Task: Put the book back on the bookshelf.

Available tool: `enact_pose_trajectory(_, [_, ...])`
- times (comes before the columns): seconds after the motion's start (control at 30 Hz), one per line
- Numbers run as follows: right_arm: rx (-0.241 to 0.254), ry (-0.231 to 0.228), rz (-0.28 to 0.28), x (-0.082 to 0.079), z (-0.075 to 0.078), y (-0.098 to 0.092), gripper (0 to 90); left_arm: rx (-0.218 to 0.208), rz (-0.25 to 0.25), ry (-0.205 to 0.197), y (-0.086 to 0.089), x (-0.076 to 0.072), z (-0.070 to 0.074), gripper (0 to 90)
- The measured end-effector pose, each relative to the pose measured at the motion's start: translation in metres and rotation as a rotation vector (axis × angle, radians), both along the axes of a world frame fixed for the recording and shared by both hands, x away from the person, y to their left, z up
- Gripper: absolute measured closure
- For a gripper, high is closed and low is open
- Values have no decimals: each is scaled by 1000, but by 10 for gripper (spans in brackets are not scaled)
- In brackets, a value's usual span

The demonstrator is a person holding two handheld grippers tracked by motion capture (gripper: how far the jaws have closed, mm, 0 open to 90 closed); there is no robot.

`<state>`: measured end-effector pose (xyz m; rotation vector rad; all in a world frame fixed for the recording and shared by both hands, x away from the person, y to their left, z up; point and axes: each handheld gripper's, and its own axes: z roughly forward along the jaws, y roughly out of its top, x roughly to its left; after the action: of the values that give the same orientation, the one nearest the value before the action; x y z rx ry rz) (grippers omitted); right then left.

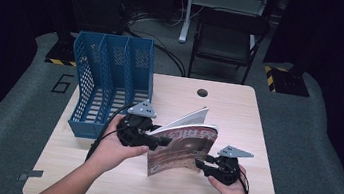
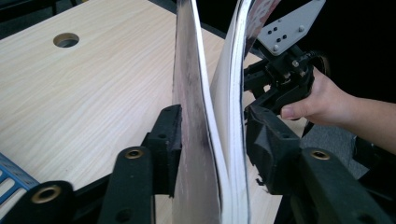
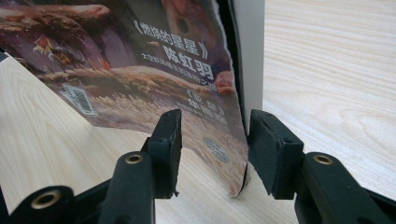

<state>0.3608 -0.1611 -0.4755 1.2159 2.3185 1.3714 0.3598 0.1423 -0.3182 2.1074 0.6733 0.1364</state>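
While the magazine [image 1: 181,146] stands on its lower edge near the middle of the wooden table [image 1: 238,111], both grippers straddle it, so this reads as a two-handed lift or stand-up, probably toward the blue file rack [image 1: 111,81] at the table's back left. Left gripper [image 1: 154,140] sits at the magazine's left edge; in the left gripper view its jaws bracket the fanned pages [image 2: 210,140], the left pad close against the outer sheet and the right pad near the other side, but real pressure I can't confirm, so call it a loose straddle, not a firm pinch. Right gripper [image 1: 204,166] is at the lower right corner; in the right gripper view its jaws stand spread, the glossy cover [image 3: 140,70] hangs between them nearer the right pad, with a visible gap at the left pad, so nothing is clamped there. Handling judgement: light, thin, floppy, with a slick coated cover that is likely to slide in the pads. Pages are already splaying apart at the top, so a grip on a few sheets would let the rest droop or tear; the lower corner looks ragged already. Best hold is probably across the full thickness near the spine, where it is stiffest, with the second gripper steadying the opposite edge low down. Risk: bowing or flopping open if it is lifted by one corner only.
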Motion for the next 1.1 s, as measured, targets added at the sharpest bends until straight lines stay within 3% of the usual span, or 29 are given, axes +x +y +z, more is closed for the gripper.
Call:
enact_pose_trajectory(0.77, [1,-7,-2,0,0,-2,562,29,-1,-8,-17,10,10,597])
enact_pose_trajectory(1.1, [13,-29,-14,0,2,-2,592,83,-12,-31,-26,11,15,657])
